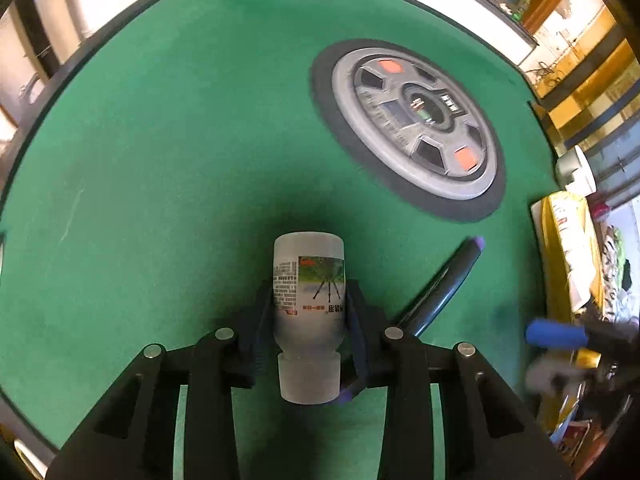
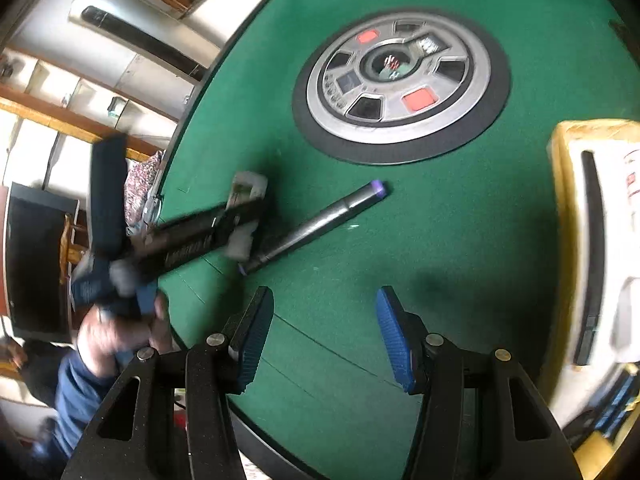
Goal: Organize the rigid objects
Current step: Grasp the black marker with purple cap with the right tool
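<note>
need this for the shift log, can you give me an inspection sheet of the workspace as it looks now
surface: green felt table with a round grey control hub set in its middle.
job's things: white labelled bottle lying on its side; dark marker with a purple tip lying beside it.
clutter: yellow-edged box at the table's side, holding white and dark items.
grippers: left tool closed on the bottle's sides; right tool open and holding nothing, over bare felt short of the marker.
cables: nothing seen.
surroundings: wooden-trimmed cabinets, a dark screen, and a person's hand in a blue sleeve.
</note>
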`<action>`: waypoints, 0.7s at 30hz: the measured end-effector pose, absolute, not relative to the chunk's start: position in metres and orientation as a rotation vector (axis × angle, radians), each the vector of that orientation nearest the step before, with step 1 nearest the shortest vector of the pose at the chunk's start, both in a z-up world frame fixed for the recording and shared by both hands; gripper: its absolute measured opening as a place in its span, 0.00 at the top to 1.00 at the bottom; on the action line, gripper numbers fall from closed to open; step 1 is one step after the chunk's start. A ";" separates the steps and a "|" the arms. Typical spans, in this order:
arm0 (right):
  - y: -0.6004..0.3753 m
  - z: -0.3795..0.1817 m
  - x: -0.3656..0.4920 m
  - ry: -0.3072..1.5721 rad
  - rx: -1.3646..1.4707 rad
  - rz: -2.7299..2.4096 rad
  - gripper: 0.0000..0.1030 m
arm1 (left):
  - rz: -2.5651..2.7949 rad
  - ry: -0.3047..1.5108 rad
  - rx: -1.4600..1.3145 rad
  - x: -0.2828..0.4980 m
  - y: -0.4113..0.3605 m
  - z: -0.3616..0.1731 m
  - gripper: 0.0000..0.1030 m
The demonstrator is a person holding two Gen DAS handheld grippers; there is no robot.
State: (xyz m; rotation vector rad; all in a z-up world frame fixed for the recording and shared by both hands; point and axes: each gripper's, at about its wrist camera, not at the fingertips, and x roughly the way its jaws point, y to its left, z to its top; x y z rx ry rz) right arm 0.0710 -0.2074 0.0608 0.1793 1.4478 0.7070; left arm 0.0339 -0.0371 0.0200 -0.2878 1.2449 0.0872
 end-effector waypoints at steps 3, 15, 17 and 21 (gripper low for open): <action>-0.191 0.050 0.084 1.488 0.219 0.688 0.53 | 0.121 1.245 -0.302 0.008 -0.024 0.022 0.69; -0.100 0.037 0.093 1.457 -0.179 0.587 0.54 | 0.184 1.222 -0.353 -0.032 -0.016 0.023 0.69; -0.079 0.036 0.084 1.393 -0.344 0.622 0.66 | 0.186 1.217 -0.356 -0.033 -0.016 0.022 0.69; -0.071 0.037 0.069 1.300 -0.498 0.659 0.84 | 0.192 1.205 -0.356 -0.033 -0.018 0.021 0.69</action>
